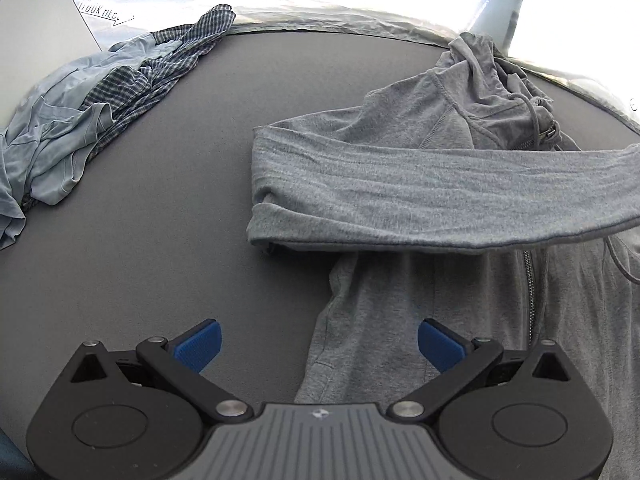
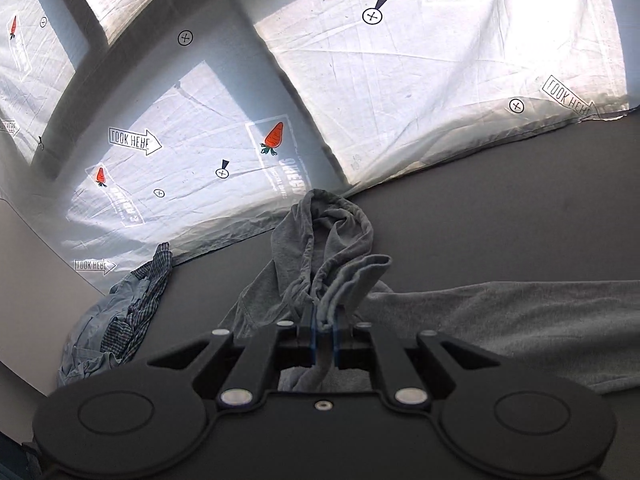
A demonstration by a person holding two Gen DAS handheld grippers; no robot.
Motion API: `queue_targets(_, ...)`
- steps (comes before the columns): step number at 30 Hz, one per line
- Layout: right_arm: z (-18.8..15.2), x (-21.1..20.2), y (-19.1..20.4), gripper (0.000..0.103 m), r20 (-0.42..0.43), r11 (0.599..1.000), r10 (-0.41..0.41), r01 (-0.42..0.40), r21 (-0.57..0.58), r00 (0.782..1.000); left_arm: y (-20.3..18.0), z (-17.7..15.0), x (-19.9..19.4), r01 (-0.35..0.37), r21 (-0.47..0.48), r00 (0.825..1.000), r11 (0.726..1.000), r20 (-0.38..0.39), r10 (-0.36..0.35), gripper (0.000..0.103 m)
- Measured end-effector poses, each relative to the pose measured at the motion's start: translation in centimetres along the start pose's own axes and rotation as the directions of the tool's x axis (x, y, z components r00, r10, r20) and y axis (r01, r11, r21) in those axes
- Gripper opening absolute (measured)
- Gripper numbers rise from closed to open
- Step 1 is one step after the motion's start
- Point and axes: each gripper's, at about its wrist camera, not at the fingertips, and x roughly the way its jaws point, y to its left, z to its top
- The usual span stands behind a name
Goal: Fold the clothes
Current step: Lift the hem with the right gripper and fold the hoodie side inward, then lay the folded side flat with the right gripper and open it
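Note:
A grey zip hoodie lies on the dark grey table, one sleeve folded across its chest, the hood bunched at the far end. My left gripper is open and empty, hovering over the hoodie's lower left edge with its blue pads apart. In the right wrist view, my right gripper is shut on a pinch of the hoodie's grey fabric and lifts it; the other sleeve stretches to the right on the table.
A pile of light blue and checked clothes lies at the table's far left; it also shows in the right wrist view. A white printed sheet covers the wall behind the table.

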Motion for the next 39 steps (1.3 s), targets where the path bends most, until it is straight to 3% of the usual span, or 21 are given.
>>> queue_targets(7,1.8,0.8,-7.1,0.008,0.027,1.000,-0.022,0.022,0.001,0.999,-0.9,-0.6,2.1,-0.113,-0.100,0.992,0.989,-0.059,0.108,0.103)
queue_targets(13,2.6,1.2,-11.6,0.007,0.035,0.993,-0.112,0.111,0.035,0.993,-0.4,0.0,2.9,-0.177,-0.142,0.983,0.974,-0.081,0.167,0.103)
queue_targets(19,1.6,0.2,-15.5,0.007,0.048,0.966,-0.243,0.237,0.104,0.969,0.3,0.2,3.0,-0.175,-0.167,0.983,0.970,-0.082,0.164,0.103)
queue_targets(25,0.6,-0.7,-19.1,0.007,0.049,0.921,-0.363,0.350,0.171,0.930,-1.0,1.3,2.6,-0.205,-0.090,0.979,0.975,-0.015,0.204,0.103)
queue_targets(34,-0.8,-1.0,-20.3,0.007,0.024,0.879,-0.429,0.411,0.241,0.903,-1.6,5.2,0.4,-0.076,-0.135,0.991,0.988,0.102,0.090,0.103)
queue_targets(39,-1.4,-0.3,-21.2,0.008,-0.022,0.855,-0.460,0.449,0.258,0.888,-2.4,6.7,2.7,-0.149,-0.083,0.984,0.985,0.086,0.156,0.103)
